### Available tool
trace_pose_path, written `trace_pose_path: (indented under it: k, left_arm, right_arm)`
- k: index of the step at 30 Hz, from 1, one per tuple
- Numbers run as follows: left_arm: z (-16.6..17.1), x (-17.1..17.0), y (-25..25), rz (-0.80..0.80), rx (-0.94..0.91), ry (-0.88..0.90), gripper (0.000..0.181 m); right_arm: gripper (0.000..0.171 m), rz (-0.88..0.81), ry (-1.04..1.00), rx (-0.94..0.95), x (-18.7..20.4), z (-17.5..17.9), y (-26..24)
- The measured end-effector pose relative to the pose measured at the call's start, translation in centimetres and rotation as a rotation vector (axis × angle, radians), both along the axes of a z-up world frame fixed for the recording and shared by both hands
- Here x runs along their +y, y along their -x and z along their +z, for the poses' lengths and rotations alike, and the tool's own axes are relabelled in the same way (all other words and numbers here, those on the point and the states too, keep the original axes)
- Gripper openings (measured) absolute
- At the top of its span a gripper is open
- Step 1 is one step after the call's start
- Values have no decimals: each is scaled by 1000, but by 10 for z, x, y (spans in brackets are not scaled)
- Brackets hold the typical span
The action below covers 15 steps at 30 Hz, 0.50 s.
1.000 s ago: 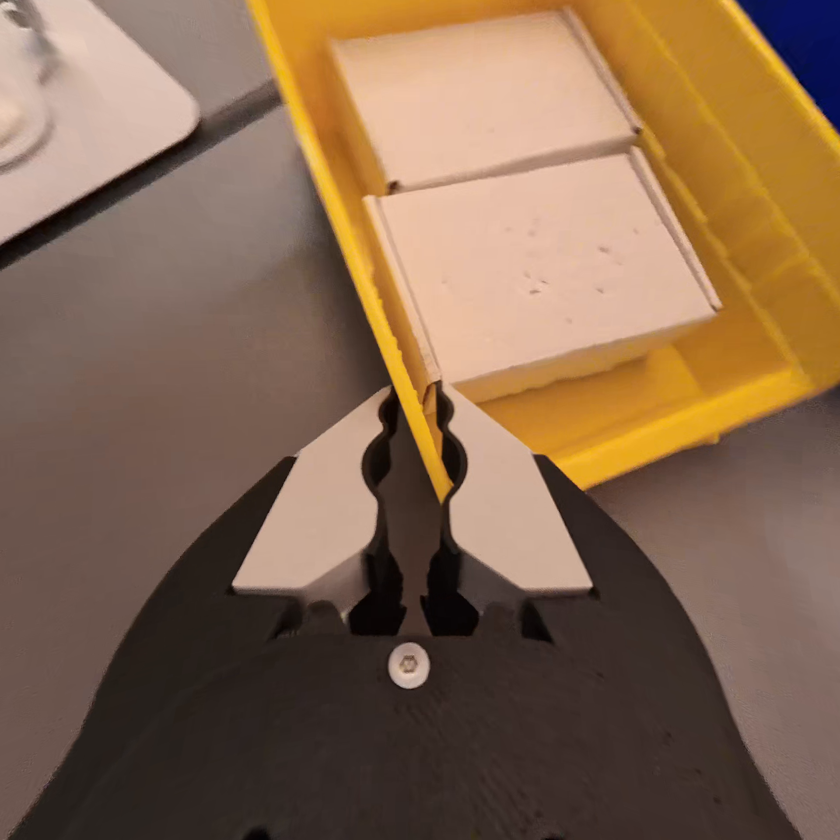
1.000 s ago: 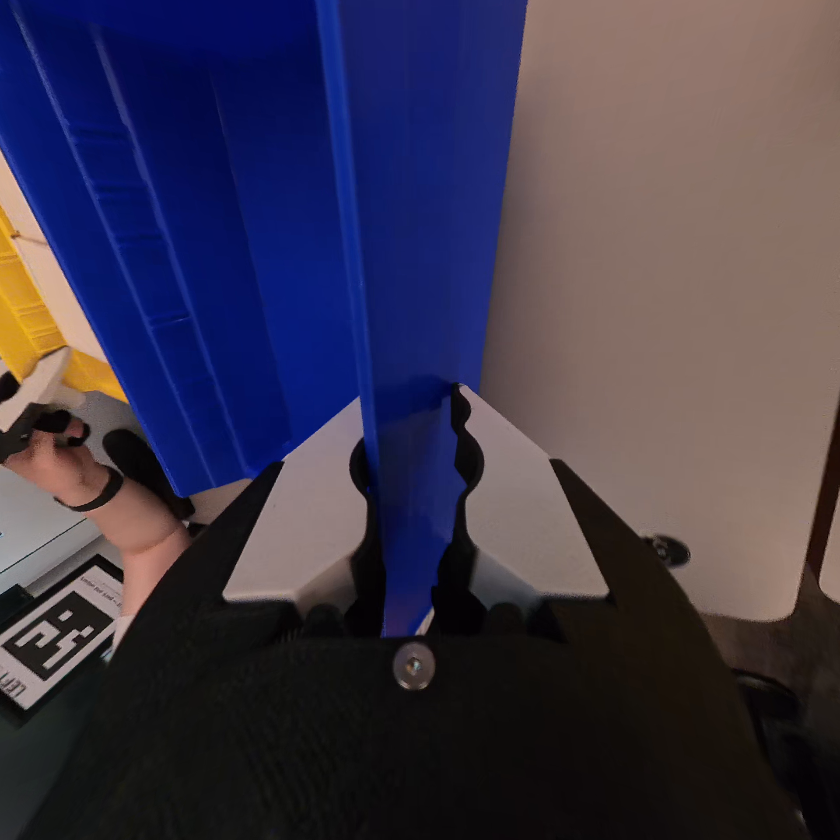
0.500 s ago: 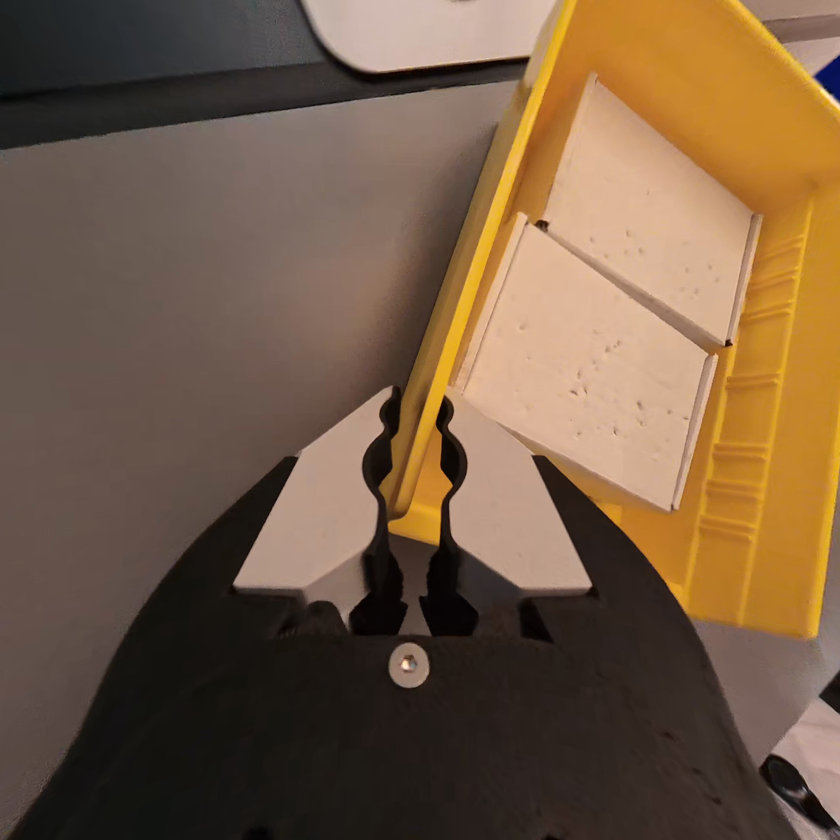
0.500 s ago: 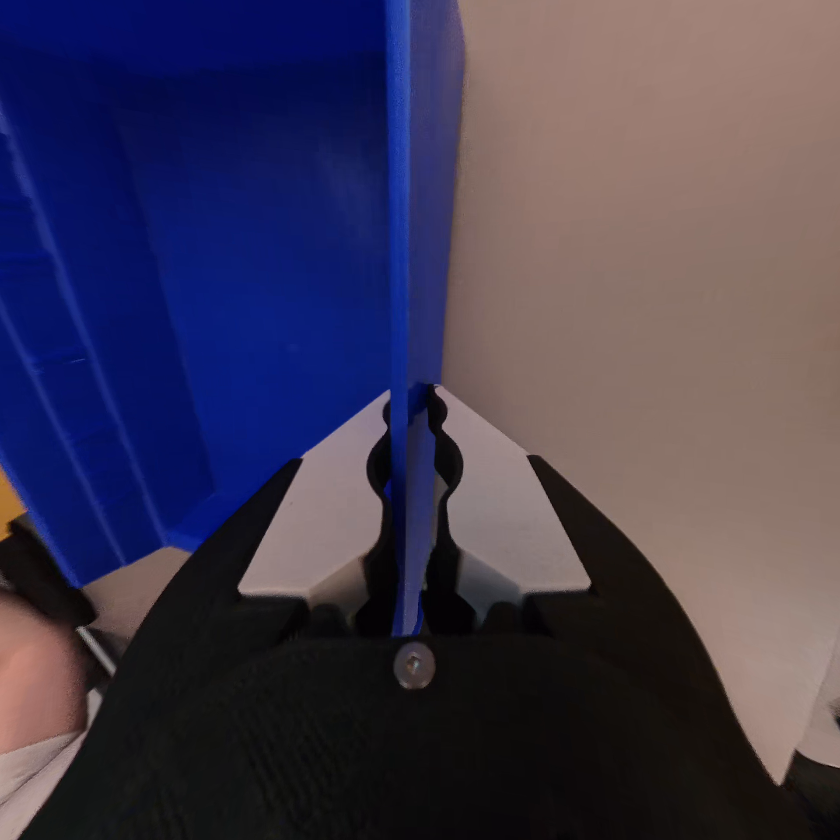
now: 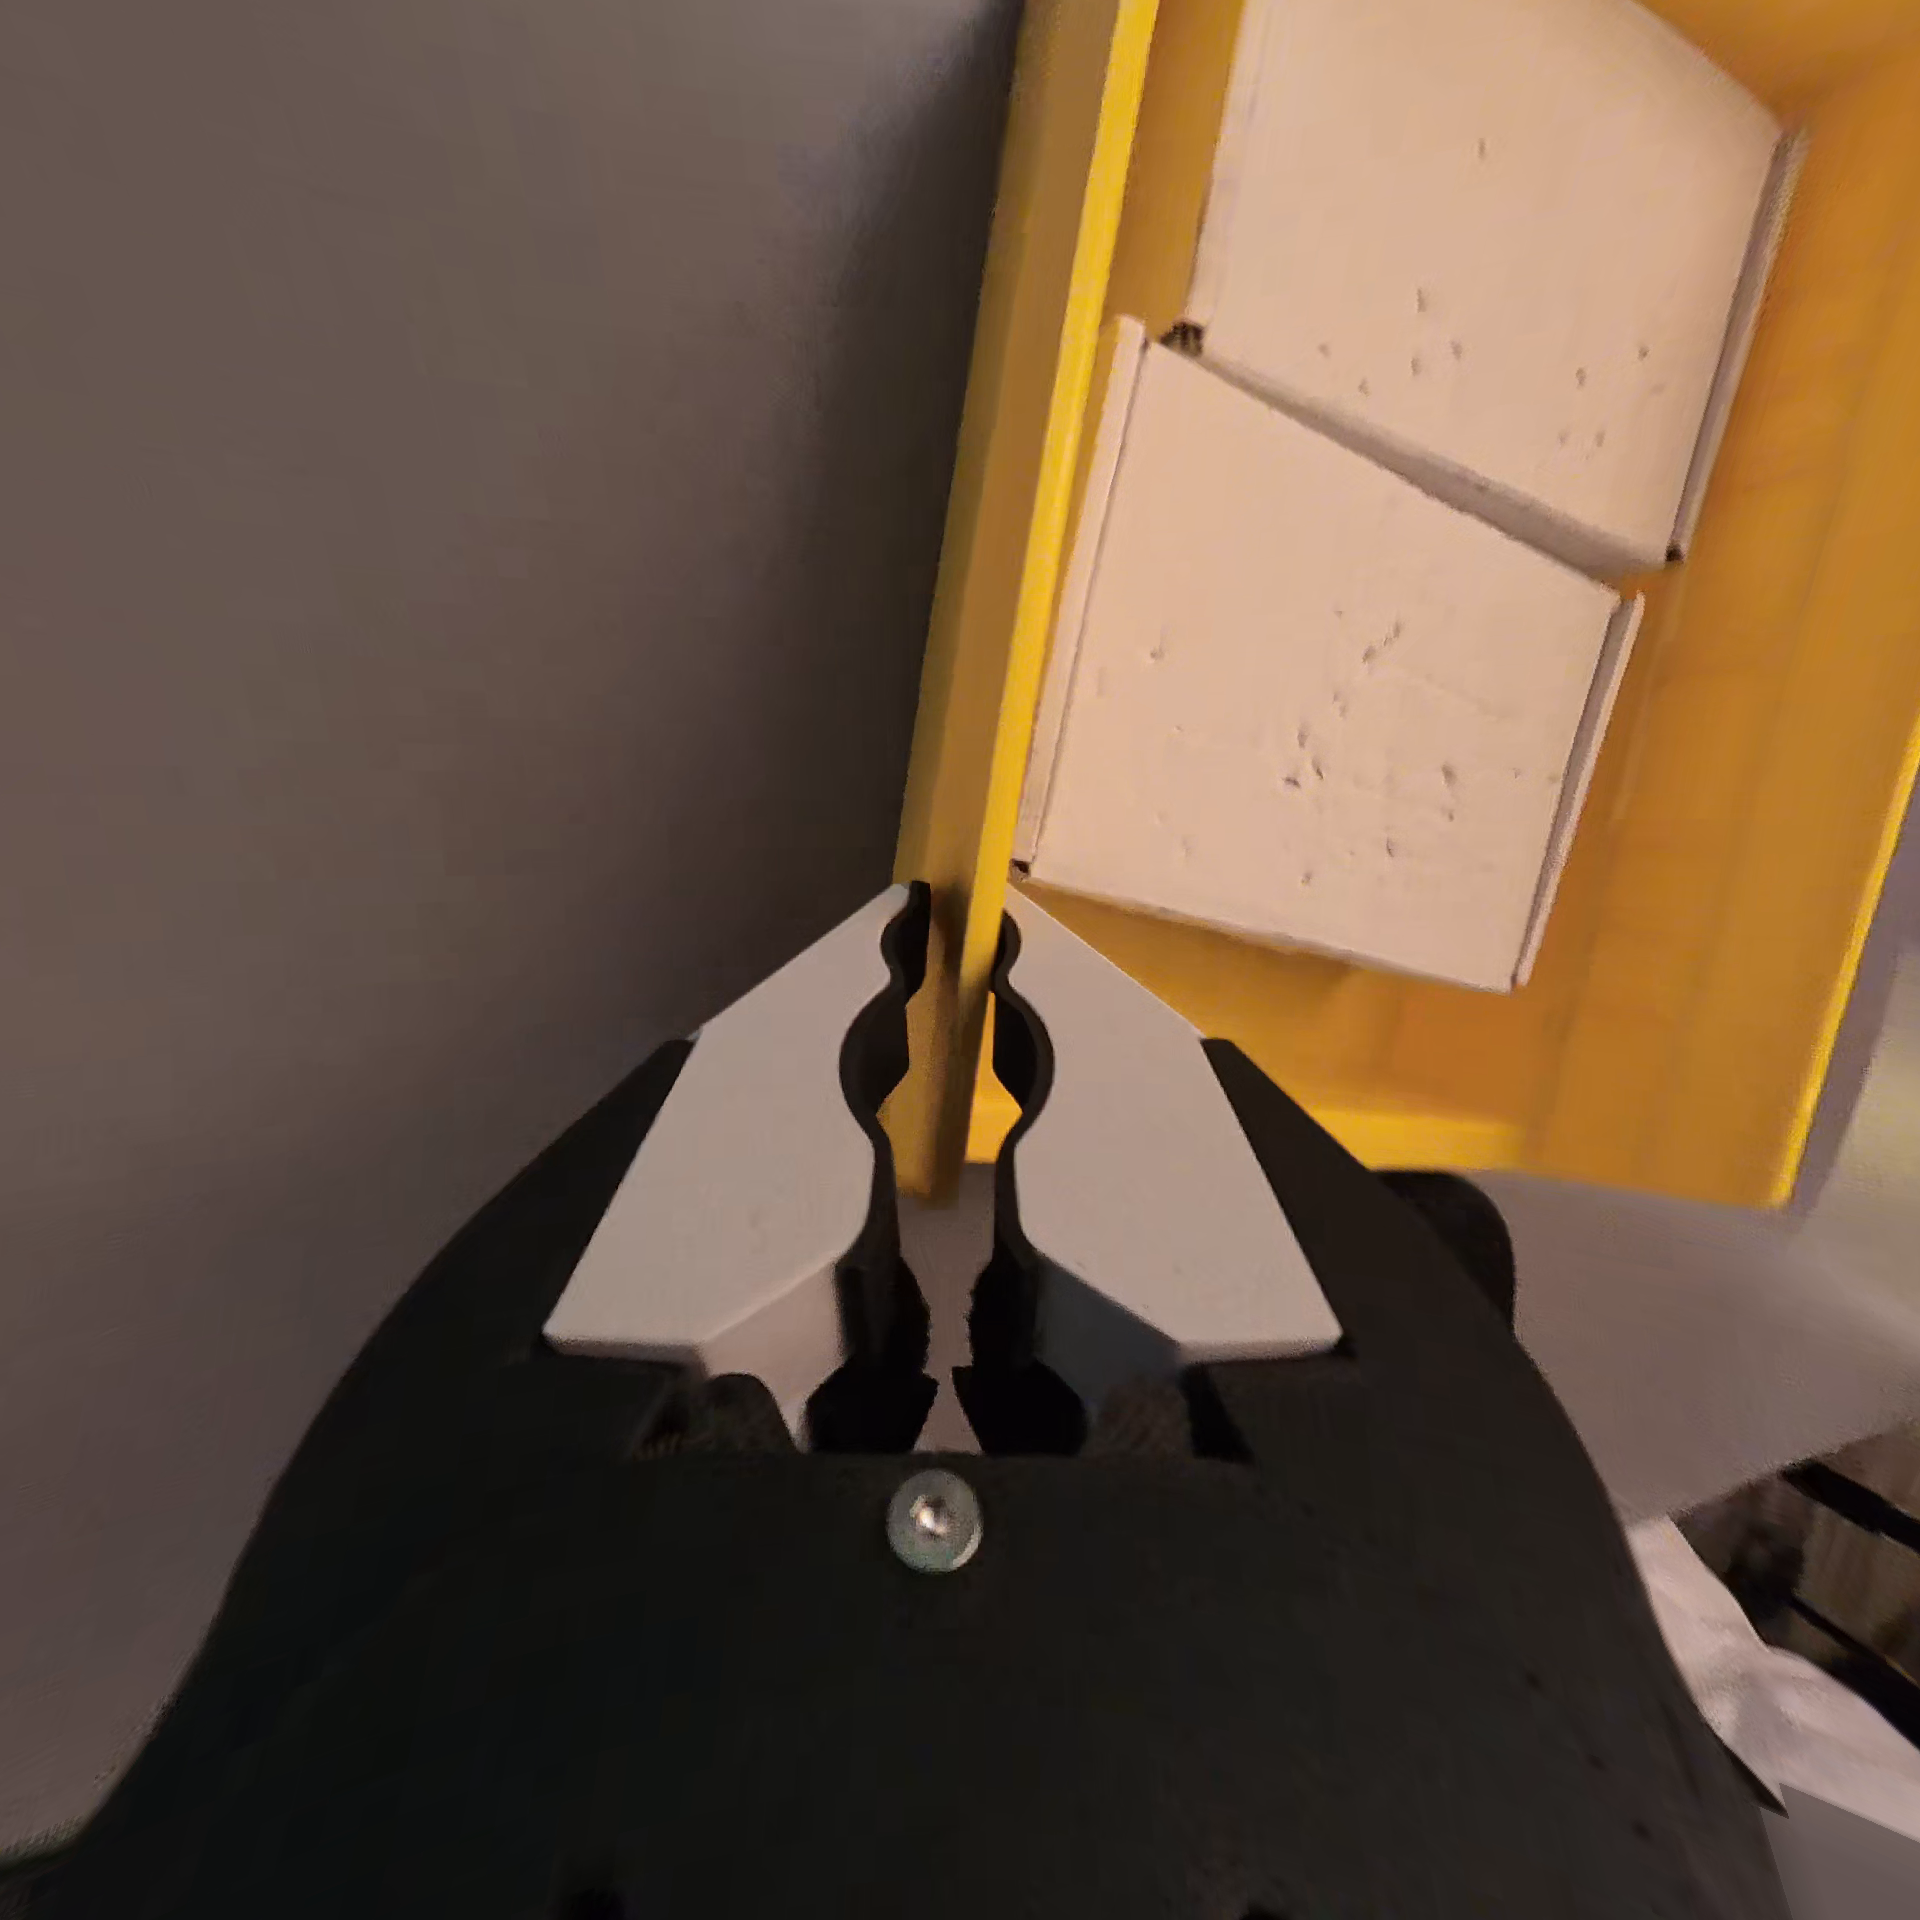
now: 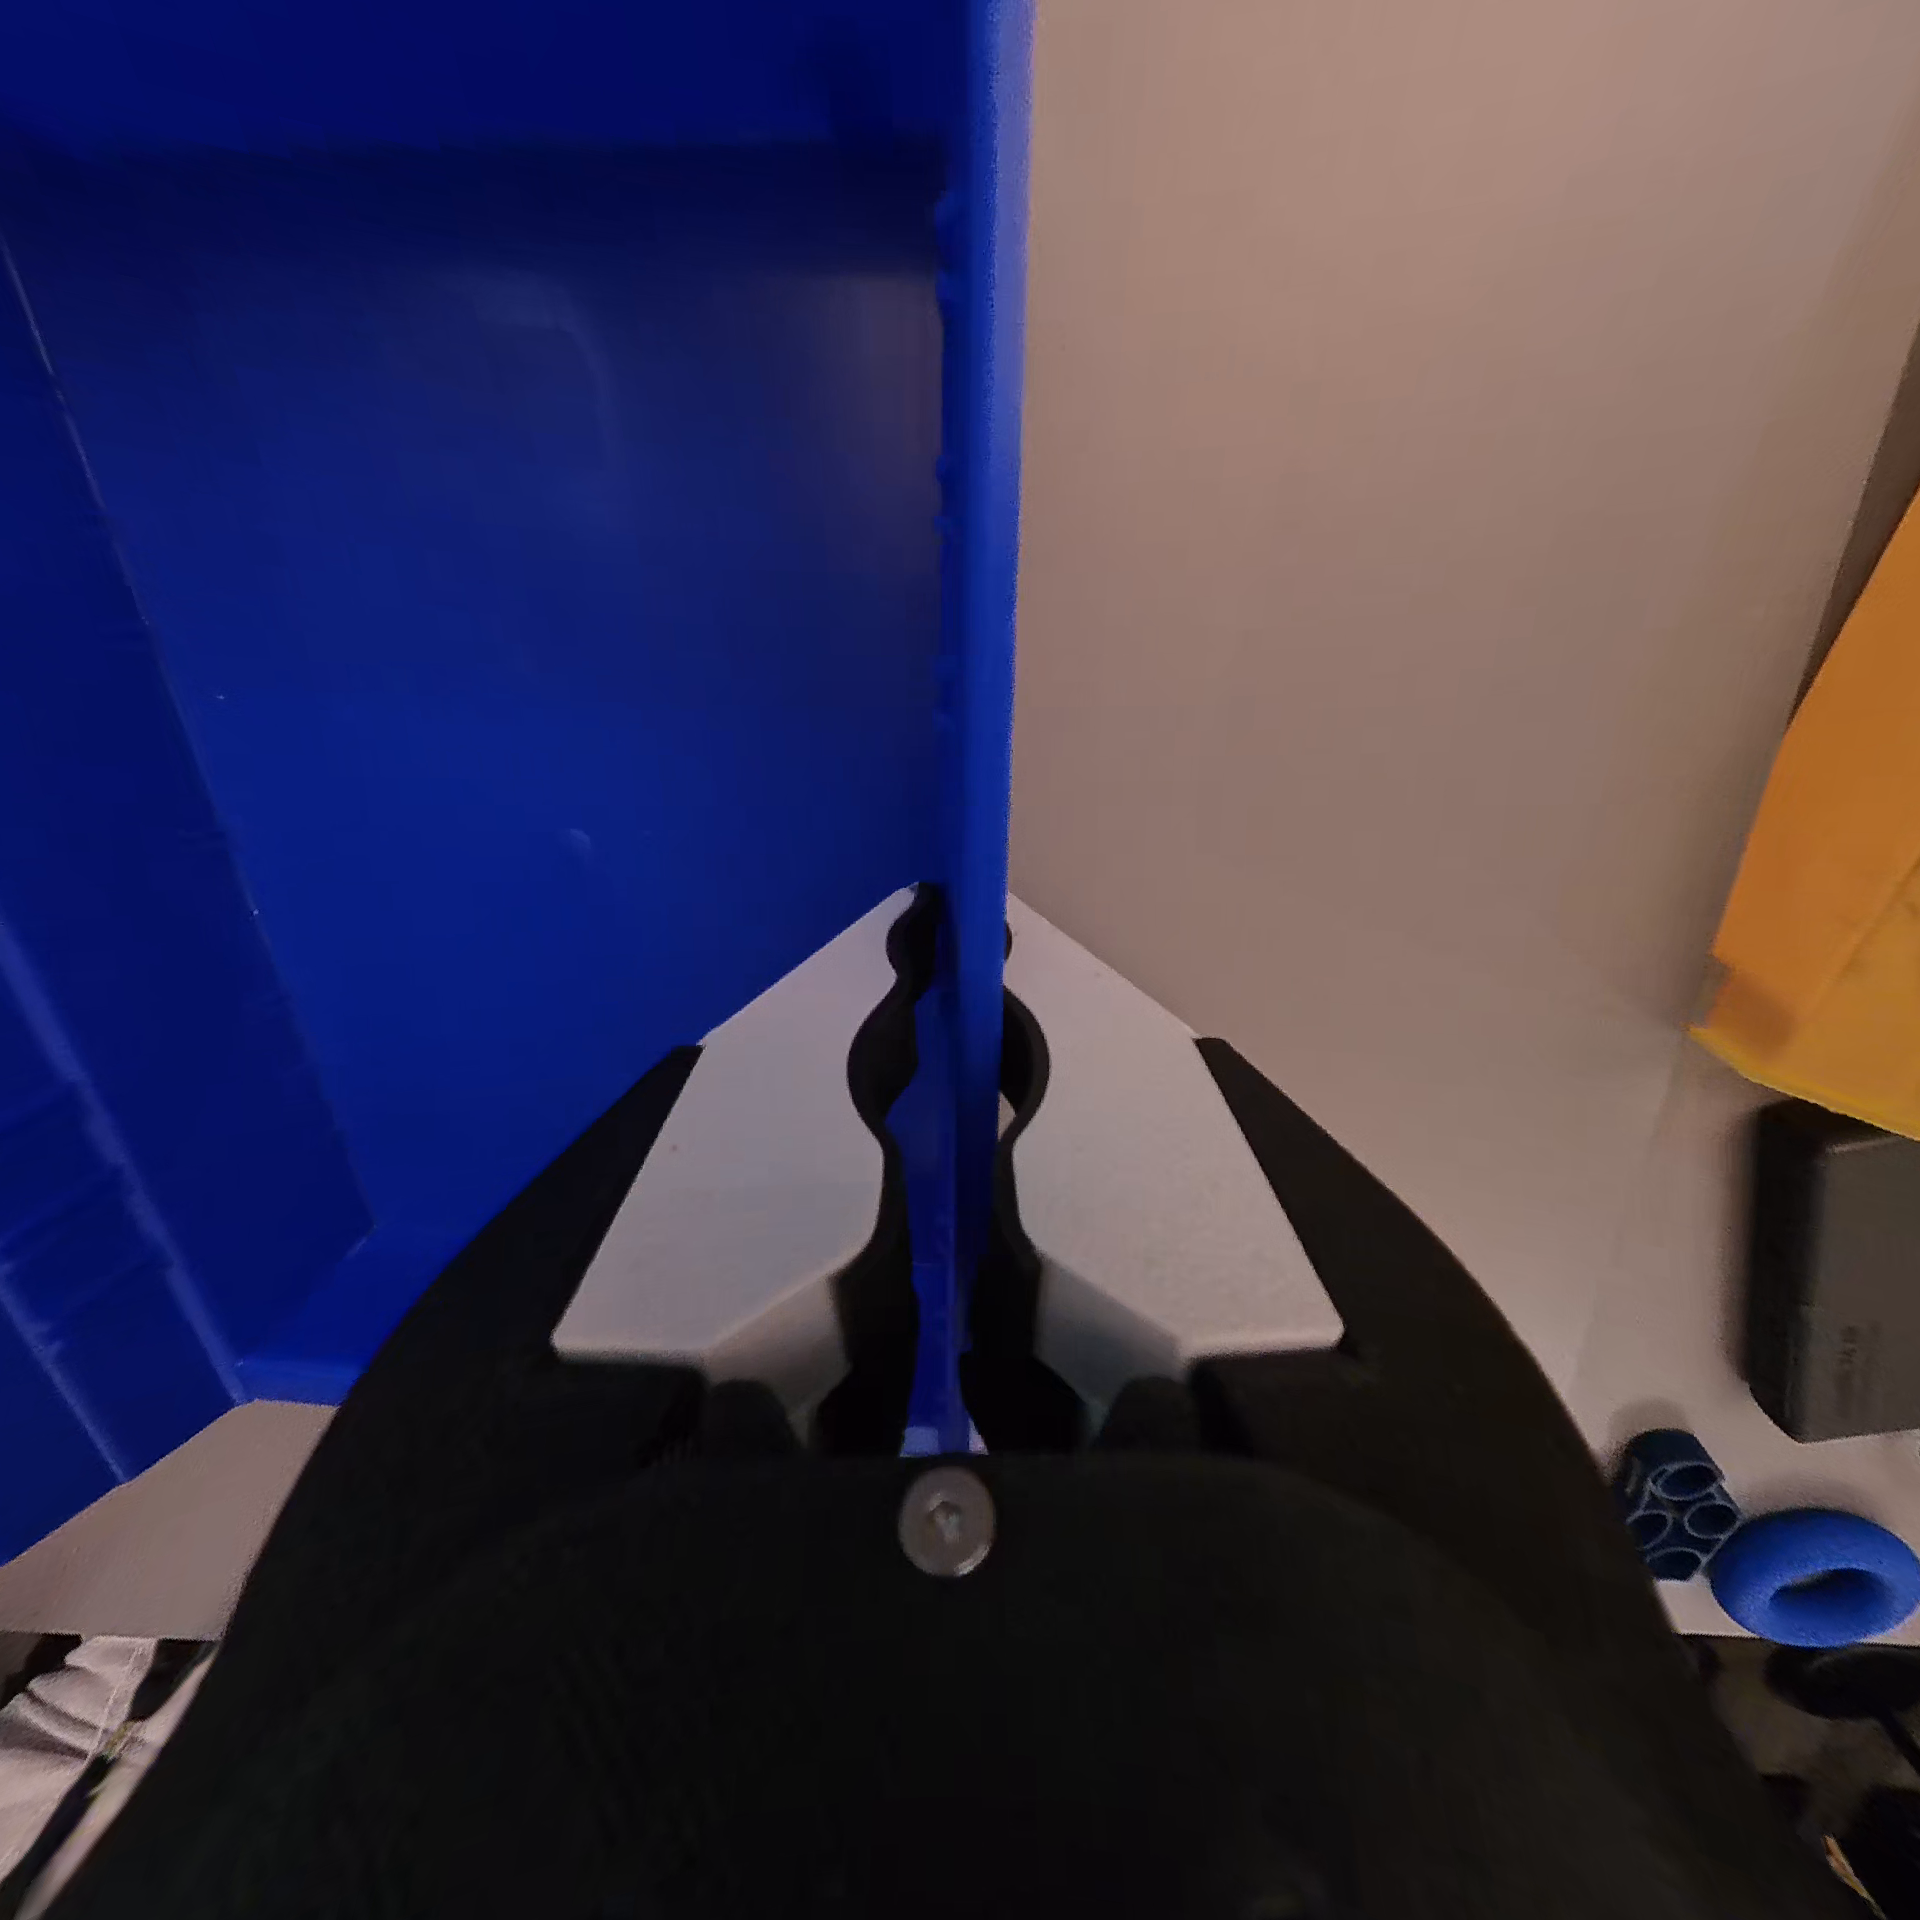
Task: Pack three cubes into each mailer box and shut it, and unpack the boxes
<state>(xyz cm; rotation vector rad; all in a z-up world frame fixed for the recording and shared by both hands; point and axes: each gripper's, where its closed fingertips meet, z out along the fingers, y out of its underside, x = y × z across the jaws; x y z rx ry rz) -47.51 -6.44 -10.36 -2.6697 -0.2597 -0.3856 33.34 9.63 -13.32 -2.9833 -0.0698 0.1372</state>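
Note:
In the left wrist view my left gripper is shut on the side wall of a yellow bin. Two closed white mailer boxes lie in the bin: the nearer box and the farther box, which overlaps it. In the right wrist view my right gripper is shut on the side wall of a blue bin. The blue bin's inside shows nothing in it. No cubes are in view.
A grey table top lies left of the yellow bin. In the right wrist view a pale surface holds a yellow padded envelope, a dark grey block, a blue ring and a small blue part. The left gripper's tips are roughly 85 centimetres from the right gripper's.
Both bins have swung round in my grip. The yellow bin's wall now stands almost upright in the left view. The right view has turned, so the envelope and small items show.

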Motion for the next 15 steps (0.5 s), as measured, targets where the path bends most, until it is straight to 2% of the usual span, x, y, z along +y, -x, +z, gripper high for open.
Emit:
trace_pose_path:
  k: [5, 15]
  left_arm:
    - [-1, -31, -12, -90, -10, 89, 6]
    - [-5, -27, -19, -180, 212, 181, 4]
  right_arm:
    - [6, -9, -22, 45, -2, 0, 0]
    - [6, -61, -49, -10, -1, 0, -14]
